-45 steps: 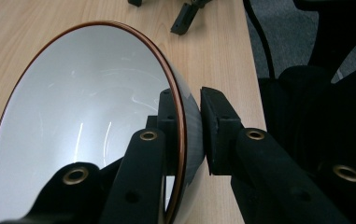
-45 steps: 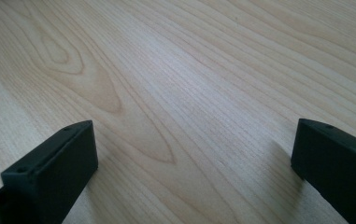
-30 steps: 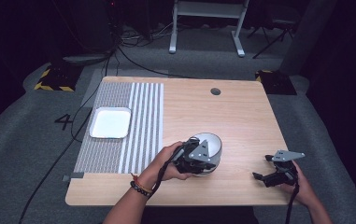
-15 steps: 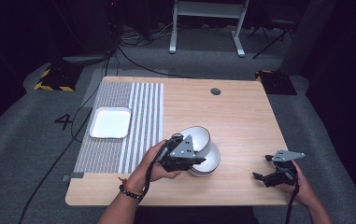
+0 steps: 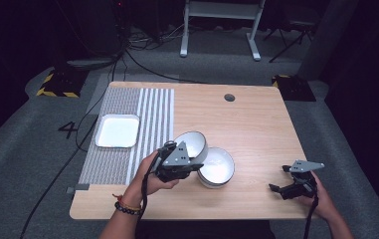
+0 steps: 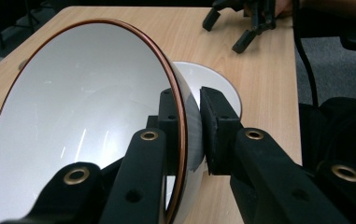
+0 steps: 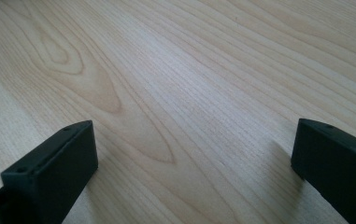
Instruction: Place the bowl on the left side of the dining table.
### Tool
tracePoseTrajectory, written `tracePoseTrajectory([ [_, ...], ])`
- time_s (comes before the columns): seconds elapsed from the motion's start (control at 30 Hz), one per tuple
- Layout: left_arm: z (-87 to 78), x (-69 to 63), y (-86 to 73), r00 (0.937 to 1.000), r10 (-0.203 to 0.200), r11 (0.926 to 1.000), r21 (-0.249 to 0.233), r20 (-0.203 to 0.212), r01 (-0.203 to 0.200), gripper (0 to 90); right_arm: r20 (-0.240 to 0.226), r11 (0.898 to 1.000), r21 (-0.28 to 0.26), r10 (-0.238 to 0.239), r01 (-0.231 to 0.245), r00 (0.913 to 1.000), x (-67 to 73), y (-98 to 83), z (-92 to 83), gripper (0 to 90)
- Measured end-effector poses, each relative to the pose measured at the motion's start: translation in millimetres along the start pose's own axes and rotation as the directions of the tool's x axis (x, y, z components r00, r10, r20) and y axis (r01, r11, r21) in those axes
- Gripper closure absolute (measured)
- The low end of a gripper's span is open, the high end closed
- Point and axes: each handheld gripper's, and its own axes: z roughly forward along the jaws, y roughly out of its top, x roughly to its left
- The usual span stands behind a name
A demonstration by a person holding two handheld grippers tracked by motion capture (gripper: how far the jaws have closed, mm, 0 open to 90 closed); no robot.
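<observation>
- Bowl [image 5: 193, 145]: we find it lifted and tilted, rim clamped between the left gripper's [image 5: 191, 160] jaws, just beside a second bowl [image 5: 218, 167] resting on the table.
- Table [image 5: 256, 129]: we note a wooden top, striped mat [image 5: 142, 124] on its left part.
- Tray [image 5: 118, 131]: white, lying on the mat, well apart from both bowls.
- Right gripper [image 5: 280, 180]: we see its jaws spread wide over bare wood, holding nothing.
</observation>
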Motion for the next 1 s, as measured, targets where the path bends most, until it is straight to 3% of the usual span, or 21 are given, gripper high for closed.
tracePoseTrajectory([
  [0.17, -5.5, 6.7, -8.7, 0.9987, -0.036, 0.9993, 0.008, -0.037, 0.036, 79.1, 0.000, 1.000, 0.000, 0.002, -0.002, 1.0000, 0.2, 0.1, 0.0, 0.6],
  [0.3, -9.2, 10.5, -12.9, 0.9967, -0.040, 0.9988, 0.023, -0.071, 0.042, 79.1, 0.000, 1.000, 0.000, -0.001, 0.001, 1.0000, 0.0, 0.0, 0.0, 0.6],
  [0.43, -11.6, 13.7, -15.7, 0.9944, -0.061, 0.9981, 0.004, -0.086, 0.062, 79.2, 0.000, 1.000, 0.000, -0.001, 0.001, 1.0000, 0.0, 0.0, 0.0, 0.6],
  [0.53, -14.4, 17.8, -17.8, 0.9899, -0.079, 0.9969, -0.010, -0.118, 0.078, 79.2, 0.000, 1.000, 0.000, 0.000, 0.000, 1.0000, 0.0, 0.0, 0.0, 0.6],
  [0.63, -14.2, 19.7, -19.7, 0.9869, -0.106, 0.9944, -0.018, -0.122, 0.105, 79.2, 0.000, 1.000, 0.000, 0.000, 0.000, 1.0000, 0.0, 0.0, 0.0, 0.6],
  [0.67, -15.1, 21.4, -19.7, 0.9856, -0.091, 0.9959, -0.014, -0.143, 0.090, 79.2, 0.000, 1.000, 0.000, 0.000, 0.000, 1.0000, 0.1, 0.0, 0.0, 0.6],
  [0.7, -15.8, 21.8, -19.3, 0.9846, -0.098, 0.9951, 0.000, -0.145, 0.099, 79.2, 0.000, 1.000, 0.000, 0.000, 0.000, 1.0000, 0.0, 0.0, 0.0, 0.6],
  [0.73, -14.4, 21.0, -19.6, 0.9811, -0.120, 0.9928, -0.017, -0.152, 0.119, 79.2, 0.000, 1.000, 0.000, 0.000, 0.000, 1.0000, 0.1, 0.0, 0.0, 0.6],
  [0.77, -16.1, 23.5, -19.3, 0.9833, -0.090, 0.9955, 0.016, -0.158, 0.094, 79.3, 0.000, 1.000, 0.000, 0.000, 0.000, 1.0000, 0.1, 0.0, 0.0, 0.6],
  [0.87, -16.4, 26.7, -19.9, 0.9806, -0.093, 0.9945, 0.030, -0.173, 0.100, 79.3, 0.000, 1.000, 0.000, 0.000, 0.000, 1.0000, 0.0, 0.0, 0.0, 0.6],
  [0.9, -14.8, 27.0, -20.4, 0.9773, -0.116, 0.9925, 0.018, -0.177, 0.121, 79.3, 0.000, 1.000, 0.000, 0.000, 0.000, 1.0000, 0.0, 0.0, 0.0, 0.6],
  [1.0, -15.2, 31.0, -21.1, 0.9737, -0.109, 0.9924, 0.035, -0.200, 0.118, 79.4, 0.000, 1.000, 0.000, 0.000, 0.000, 1.0000, 0.0, 0.0, 0.0, 0.6],
])
